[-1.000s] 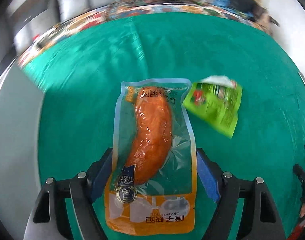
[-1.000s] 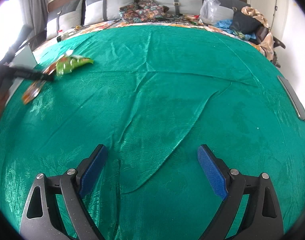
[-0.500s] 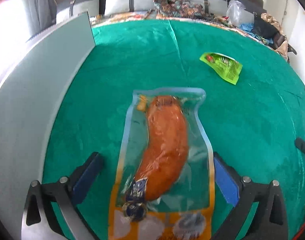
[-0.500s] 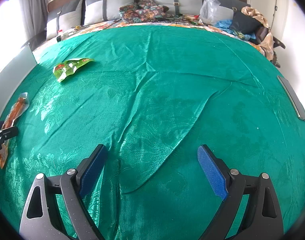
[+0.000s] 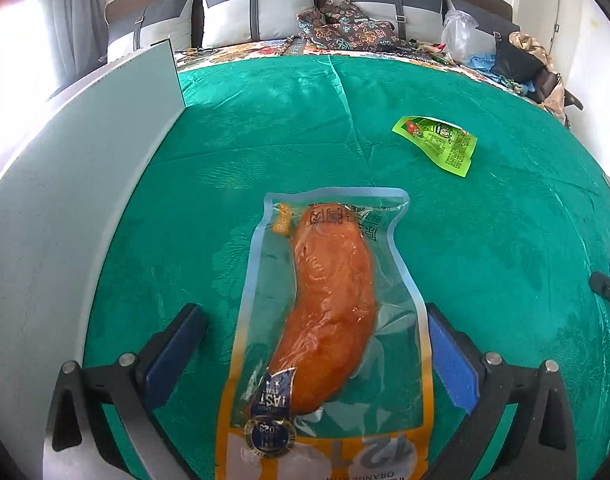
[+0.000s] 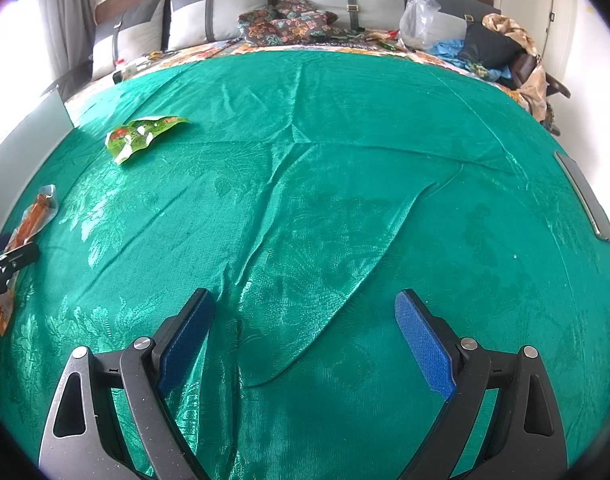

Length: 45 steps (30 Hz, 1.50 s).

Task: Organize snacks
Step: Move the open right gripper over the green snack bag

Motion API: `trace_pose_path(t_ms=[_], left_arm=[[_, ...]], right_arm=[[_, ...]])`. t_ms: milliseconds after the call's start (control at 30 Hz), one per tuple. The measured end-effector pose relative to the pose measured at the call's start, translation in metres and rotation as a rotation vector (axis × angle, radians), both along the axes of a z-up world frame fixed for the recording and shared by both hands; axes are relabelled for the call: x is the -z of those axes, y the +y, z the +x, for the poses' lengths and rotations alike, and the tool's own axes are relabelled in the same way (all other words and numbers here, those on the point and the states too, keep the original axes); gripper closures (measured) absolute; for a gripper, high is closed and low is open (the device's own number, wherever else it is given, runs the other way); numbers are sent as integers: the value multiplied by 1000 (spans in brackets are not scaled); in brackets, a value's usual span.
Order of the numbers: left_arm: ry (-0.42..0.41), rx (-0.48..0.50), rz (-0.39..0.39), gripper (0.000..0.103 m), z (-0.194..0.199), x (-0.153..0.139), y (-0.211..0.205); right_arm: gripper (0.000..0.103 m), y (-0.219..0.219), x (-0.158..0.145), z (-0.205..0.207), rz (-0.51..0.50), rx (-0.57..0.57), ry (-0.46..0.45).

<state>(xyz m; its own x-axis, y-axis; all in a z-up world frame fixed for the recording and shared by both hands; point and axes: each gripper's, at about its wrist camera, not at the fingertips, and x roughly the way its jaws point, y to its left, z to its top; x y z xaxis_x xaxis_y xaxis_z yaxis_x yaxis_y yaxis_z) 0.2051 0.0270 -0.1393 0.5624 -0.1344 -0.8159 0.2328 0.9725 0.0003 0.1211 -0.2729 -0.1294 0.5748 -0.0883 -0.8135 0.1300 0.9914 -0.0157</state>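
An orange sausage in a clear vacuum pack [image 5: 329, 312] lies flat on the green cloth [image 5: 485, 240], lengthwise between the fingers of my left gripper [image 5: 309, 344]. That gripper stands open wide, its blue pads [image 5: 449, 360] clear of the pack on both sides. A green snack packet [image 5: 437, 142] lies farther off to the right. In the right wrist view the same green snack packet [image 6: 141, 138] sits at the far left and the sausage pack [image 6: 29, 224] at the left edge. My right gripper [image 6: 305, 336] hovers open over bare cloth.
A grey-white board or box wall [image 5: 65, 208] runs along the left side of the cloth. Pillows [image 6: 225, 16], patterned fabric and bags [image 6: 421, 20] crowd the far end. A grey flat bar [image 6: 585, 200] lies at the right edge. The cloth has long creases [image 6: 297, 216].
My left gripper let go of the sausage pack, its jaws spreading wide, and it moved leftward beside the grey board. The pack now lies on the cloth. The right gripper stayed still.
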Motion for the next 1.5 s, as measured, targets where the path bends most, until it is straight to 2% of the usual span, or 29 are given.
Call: trace_pose_path(t_ms=[633, 700, 767, 867, 900, 967, 1067, 1133, 1233, 1333, 1367, 1433, 1500], left_arm=[[0, 0, 0, 0, 0, 1, 0], [0, 0, -1, 0, 0, 1, 0], [0, 0, 0, 0, 0, 1, 0], [0, 0, 0, 0, 0, 1, 0], [0, 0, 0, 0, 0, 1, 0], [0, 0, 0, 0, 0, 1, 0], [0, 0, 0, 0, 0, 2, 0], [0, 0, 0, 0, 0, 2, 0], [0, -1, 0, 0, -2, 1, 0], [0, 0, 0, 0, -1, 0, 0], [1, 0, 0, 0, -1, 0, 0], [1, 0, 0, 0, 0, 0, 0], [1, 0, 0, 0, 1, 0, -1]], right_arm=[[8, -3, -1, -1, 1, 4, 2], [8, -4, -3, 4, 5, -28, 31], [8, -3, -17, 15, 17, -57, -8], [8, 12, -46, 50, 127, -137, -80], [8, 21, -50, 68, 198, -178, -61], [9, 39, -44, 108, 323, -212, 33], [9, 58, -21, 158, 407, -106, 140], [8, 68, -8, 184, 428, -29, 160], [7, 89, -3, 209, 344, 35, 134], [8, 116, 3, 223, 98, -34, 156], [15, 123, 6, 223, 3, -88, 172], [29, 115, 0, 211, -6, -114, 112], [30, 102, 0, 196, 8, -116, 95]])
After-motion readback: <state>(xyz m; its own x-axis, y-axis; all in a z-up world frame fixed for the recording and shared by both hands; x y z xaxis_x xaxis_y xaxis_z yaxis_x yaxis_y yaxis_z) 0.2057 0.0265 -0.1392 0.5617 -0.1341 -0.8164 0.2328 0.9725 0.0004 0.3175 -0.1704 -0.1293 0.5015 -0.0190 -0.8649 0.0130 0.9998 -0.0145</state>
